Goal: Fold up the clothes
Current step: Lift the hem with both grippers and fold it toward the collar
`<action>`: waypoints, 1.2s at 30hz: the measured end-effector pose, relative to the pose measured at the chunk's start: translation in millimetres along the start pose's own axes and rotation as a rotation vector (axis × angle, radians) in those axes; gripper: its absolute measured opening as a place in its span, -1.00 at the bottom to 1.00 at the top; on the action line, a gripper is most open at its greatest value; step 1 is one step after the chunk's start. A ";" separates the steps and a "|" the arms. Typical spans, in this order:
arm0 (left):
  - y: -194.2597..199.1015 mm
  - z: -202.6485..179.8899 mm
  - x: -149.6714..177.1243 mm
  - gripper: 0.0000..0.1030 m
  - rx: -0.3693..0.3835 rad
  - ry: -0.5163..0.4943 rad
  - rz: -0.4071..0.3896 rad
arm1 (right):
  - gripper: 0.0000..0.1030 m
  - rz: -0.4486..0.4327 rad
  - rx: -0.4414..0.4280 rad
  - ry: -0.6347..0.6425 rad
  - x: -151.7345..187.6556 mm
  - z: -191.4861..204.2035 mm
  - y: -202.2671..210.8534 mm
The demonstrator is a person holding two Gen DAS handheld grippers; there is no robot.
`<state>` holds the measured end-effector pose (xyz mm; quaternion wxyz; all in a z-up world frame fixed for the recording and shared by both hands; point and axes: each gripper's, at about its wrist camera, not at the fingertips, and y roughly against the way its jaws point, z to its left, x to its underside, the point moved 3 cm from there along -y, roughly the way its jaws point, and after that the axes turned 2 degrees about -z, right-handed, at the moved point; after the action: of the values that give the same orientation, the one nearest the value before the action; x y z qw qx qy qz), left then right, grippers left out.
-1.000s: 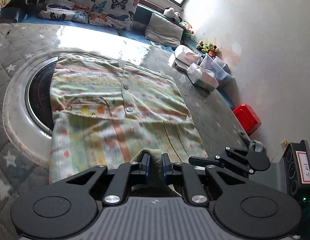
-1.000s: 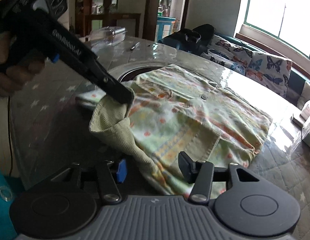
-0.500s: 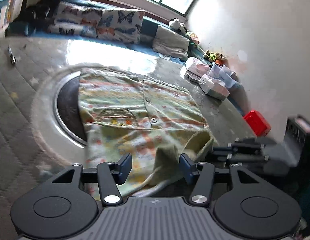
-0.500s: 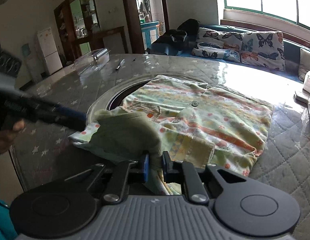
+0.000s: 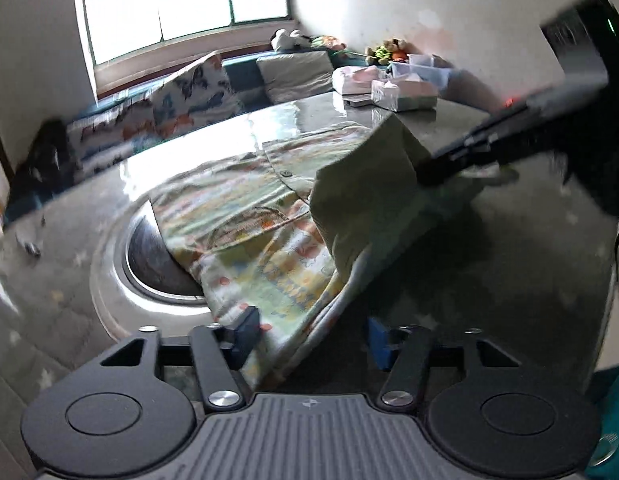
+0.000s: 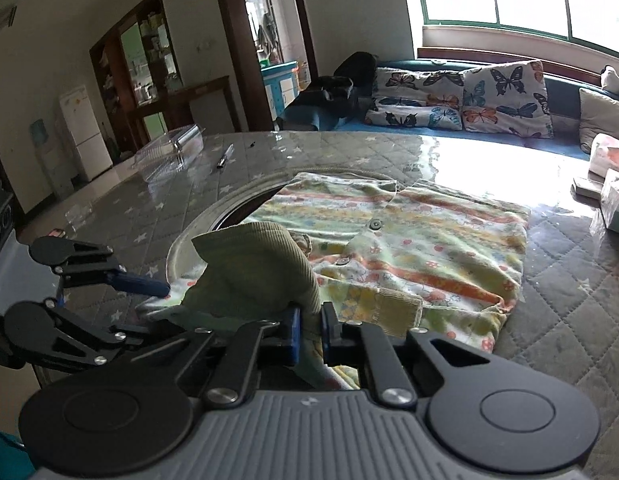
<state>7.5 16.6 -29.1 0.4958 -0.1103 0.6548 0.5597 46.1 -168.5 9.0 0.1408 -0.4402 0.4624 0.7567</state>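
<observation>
A child's green shirt with coloured stripes and print lies spread on the quilted table, partly over a round metal ring. My right gripper is shut on the ribbed green hem and holds that flap lifted off the table. In the left wrist view the lifted flap hangs from the right gripper's black arm. My left gripper is open, its blue pads either side of the shirt's near edge. It also shows in the right wrist view, left of the flap.
The quilted grey table has a round metal ring under the shirt. Plastic boxes and tissue packs stand at the far edge. A clear plastic box and a pen lie at far left. A sofa with butterfly cushions runs behind.
My left gripper let go of the hem and opened, then swung round to the left. My right gripper closed on the hem and now holds the flap lifted.
</observation>
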 end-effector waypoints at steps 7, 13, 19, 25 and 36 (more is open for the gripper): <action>8.2 4.8 -2.0 -0.88 0.037 0.017 -0.023 | -0.86 -0.047 -0.005 -0.010 1.3 4.1 16.8; 41.6 -2.6 -9.9 -0.90 0.111 0.049 -0.050 | -0.86 -0.074 -0.042 0.000 4.8 14.6 62.2; 92.6 -19.7 -10.0 -0.90 0.221 0.091 -0.074 | -0.87 -0.089 -0.078 0.021 10.1 33.0 109.2; 92.2 1.9 -25.5 -0.91 0.182 0.168 -0.113 | -0.87 -0.122 -0.074 0.059 -14.8 33.1 105.1; 21.0 77.3 -75.7 -0.90 0.111 0.252 -0.122 | -0.87 -0.108 0.000 0.052 -86.6 -23.9 21.8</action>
<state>70.1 58.0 51.6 0.4481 -0.1918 0.7339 0.4730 94.9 -182.9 86.1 0.1696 -0.4839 0.4416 0.7363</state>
